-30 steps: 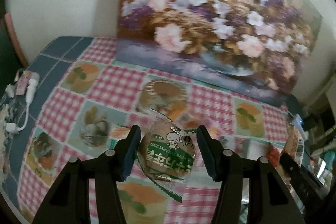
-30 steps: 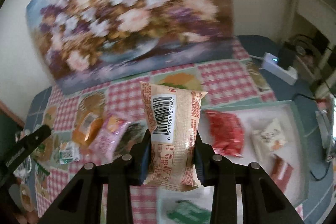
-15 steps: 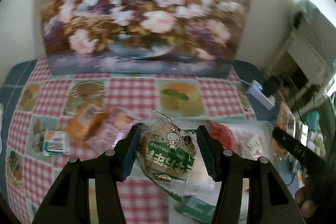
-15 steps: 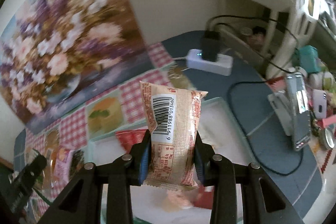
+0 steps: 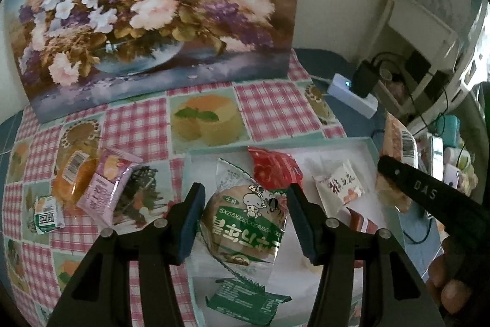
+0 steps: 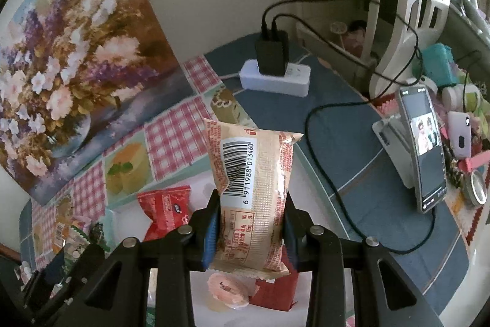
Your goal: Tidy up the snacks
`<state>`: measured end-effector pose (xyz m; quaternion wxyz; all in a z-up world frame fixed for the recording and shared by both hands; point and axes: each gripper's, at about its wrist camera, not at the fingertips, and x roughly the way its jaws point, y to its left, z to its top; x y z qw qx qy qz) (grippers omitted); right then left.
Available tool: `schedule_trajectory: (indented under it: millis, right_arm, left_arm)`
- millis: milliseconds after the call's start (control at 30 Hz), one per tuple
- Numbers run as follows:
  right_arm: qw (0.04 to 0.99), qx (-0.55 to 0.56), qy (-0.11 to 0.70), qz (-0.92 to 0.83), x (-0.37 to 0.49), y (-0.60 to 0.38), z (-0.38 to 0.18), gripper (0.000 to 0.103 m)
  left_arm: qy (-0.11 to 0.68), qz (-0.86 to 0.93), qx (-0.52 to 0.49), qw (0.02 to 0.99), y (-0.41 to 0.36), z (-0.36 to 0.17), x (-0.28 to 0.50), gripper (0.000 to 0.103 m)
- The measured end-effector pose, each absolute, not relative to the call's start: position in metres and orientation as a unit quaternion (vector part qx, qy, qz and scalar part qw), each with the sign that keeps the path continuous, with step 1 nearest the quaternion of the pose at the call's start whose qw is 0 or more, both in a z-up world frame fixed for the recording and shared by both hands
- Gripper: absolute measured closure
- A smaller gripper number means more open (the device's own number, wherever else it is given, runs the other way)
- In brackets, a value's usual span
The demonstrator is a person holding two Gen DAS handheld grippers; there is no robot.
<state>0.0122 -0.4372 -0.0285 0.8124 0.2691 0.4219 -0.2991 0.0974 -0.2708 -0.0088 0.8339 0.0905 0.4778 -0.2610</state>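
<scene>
With both grippers, left [image 5: 243, 219] clamping the green bun pack [image 5: 245, 224] and right [image 6: 249, 224] the barcode packet [image 6: 252, 192], I should lower over the tray [image 5: 367, 143] before releasing.

A large floral oil painting [image 5: 153, 11] leans against the cream wall at eleven o'clock; a white plastic power strip [image 6: 275, 78] carrying a black charger block [image 6: 272, 53] sits at twelve; a propped dark smartphone [image 6: 424, 149] stands at three.
</scene>
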Motion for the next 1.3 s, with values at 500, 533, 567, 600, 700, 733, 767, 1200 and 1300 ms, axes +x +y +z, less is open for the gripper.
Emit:
schedule_trajectory:
  millis: [500,533,567,600,700,733,767,1200,1300]
  right_arm:
    - [0.787,0.276,0.468,-0.294,0.019,-0.441,-0.058,0.065]
    - [0.786,0.275,0.469,-0.293,0.019,-0.441,-0.058,0.065]
    - [0.786,0.276,0.469,-0.293,0.019,-0.441,-0.059,0.065]
    - [0.786,0.276,0.47,-0.293,0.019,-0.441,-0.059,0.065]
    - [0.784,0.275,0.475,-0.29,0.021,-0.441,-0.06,0.064]
    - [0.784,0.274,0.476,-0.289,0.021,-0.441,-0.061,0.064]
    - [0.784,0.272,0.477,-0.288,0.022,-0.44,-0.061,0.064]
    - [0.787,0.254,0.493,-0.269,0.034,-0.425,-0.059,0.048]
    - [0.797,0.241,0.483,-0.269,0.036,-0.419,-0.047,0.036]
  left_arm:
    - [0.513,-0.275,0.113,0.805,-0.291,-0.039,0.089,0.046]
    - [0.514,-0.276,0.113,0.805,-0.292,-0.04,0.089,0.045]
    - [0.515,-0.276,0.113,0.804,-0.292,-0.041,0.089,0.044]
    - [0.518,-0.275,0.111,0.802,-0.292,-0.042,0.09,0.044]
    - [0.52,-0.27,0.103,0.804,-0.289,-0.042,0.093,0.043]
    - [0.521,-0.268,0.101,0.804,-0.287,-0.041,0.094,0.043]
    - [0.521,-0.266,0.098,0.805,-0.286,-0.041,0.096,0.043]
    - [0.518,-0.187,0.03,0.834,-0.23,-0.034,0.128,0.023]
    - [0.519,-0.162,0.01,0.839,-0.21,-0.035,0.137,0.023]
